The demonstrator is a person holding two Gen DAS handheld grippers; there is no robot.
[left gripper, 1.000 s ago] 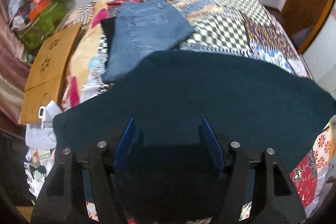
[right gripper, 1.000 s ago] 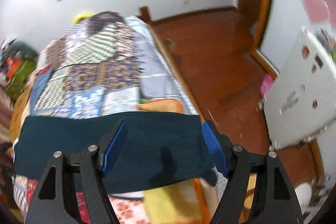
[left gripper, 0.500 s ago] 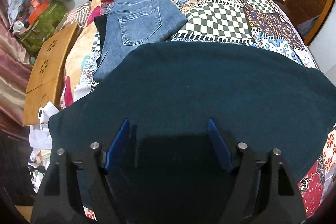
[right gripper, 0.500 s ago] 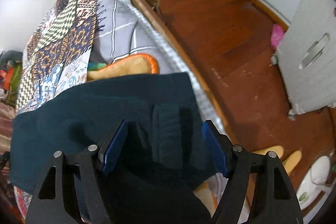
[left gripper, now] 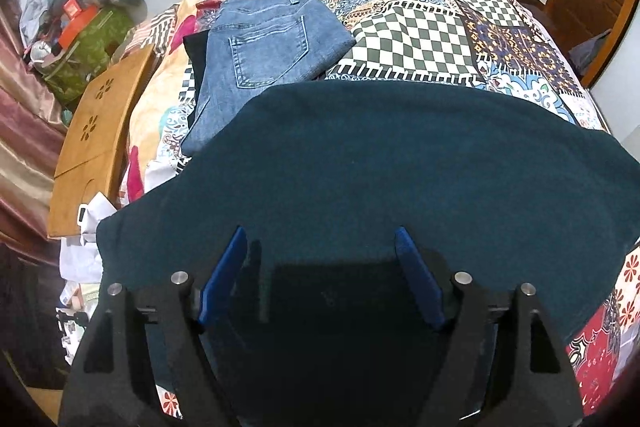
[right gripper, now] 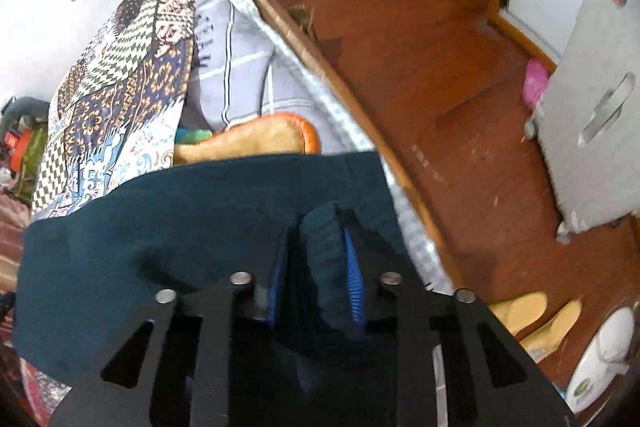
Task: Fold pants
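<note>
Dark teal pants (left gripper: 400, 163) lie spread across the near part of a patchwork-covered bed (left gripper: 420, 39). My left gripper (left gripper: 320, 239) hovers over the pants, its blue-padded jaws wide apart with nothing between them. In the right wrist view the same pants (right gripper: 168, 219) reach the bed's right edge. My right gripper (right gripper: 316, 239) is shut on a bunched fold of the pants near that edge.
Folded blue jeans (left gripper: 260, 55) lie on the bed beyond the teal pants. A wooden board (left gripper: 100, 139) and a clutter pile (left gripper: 80, 39) sit left of the bed. Right of the bed are a wooden floor (right gripper: 460, 99), slippers (right gripper: 536, 315) and a white cabinet (right gripper: 592, 115).
My right gripper has closed from wide open onto a fold of the teal pants. My left gripper stays open over the pants and has barely shifted.
</note>
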